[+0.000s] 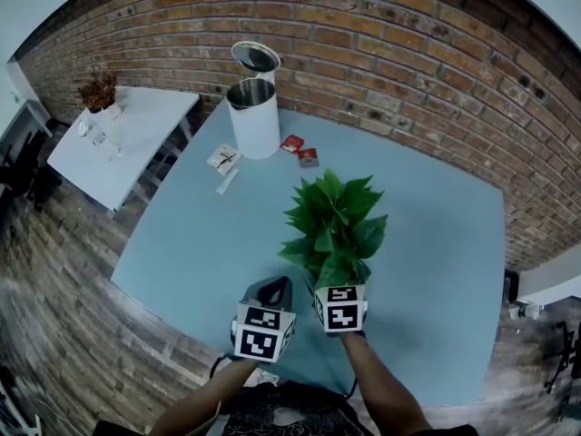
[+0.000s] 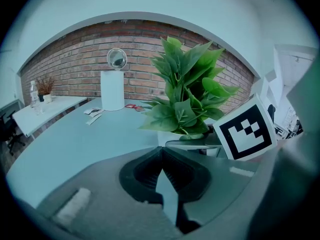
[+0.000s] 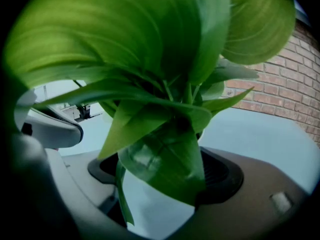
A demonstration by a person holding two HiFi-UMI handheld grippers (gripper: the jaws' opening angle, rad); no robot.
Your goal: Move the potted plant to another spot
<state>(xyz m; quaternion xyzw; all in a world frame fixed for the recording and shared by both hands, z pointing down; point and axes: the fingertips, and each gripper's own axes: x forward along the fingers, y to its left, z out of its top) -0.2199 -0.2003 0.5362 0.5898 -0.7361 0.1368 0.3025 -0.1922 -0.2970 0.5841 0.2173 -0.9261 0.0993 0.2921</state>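
The potted plant (image 1: 334, 221), with broad green leaves in a small white pot (image 2: 172, 136), stands near the middle of the blue-grey table (image 1: 436, 243). My right gripper (image 1: 339, 284) reaches in from the near side, its jaws set wide around the pot. In the right gripper view the leaves (image 3: 165, 109) fill the picture and hide most of the pot between the pads of my right gripper (image 3: 165, 170). Whether the pot rests on the table I cannot tell. My left gripper (image 1: 272, 291) hovers just left of the plant. In its own view the tips of my left gripper (image 2: 160, 151) meet, with nothing held.
A white cylindrical bin (image 1: 254, 116) with its lid up stands at the table's far side. Red packets (image 1: 300, 148) and white packets (image 1: 223, 160) lie beside it. A white side table (image 1: 127, 134) stands to the left, a brick wall (image 1: 390, 53) behind.
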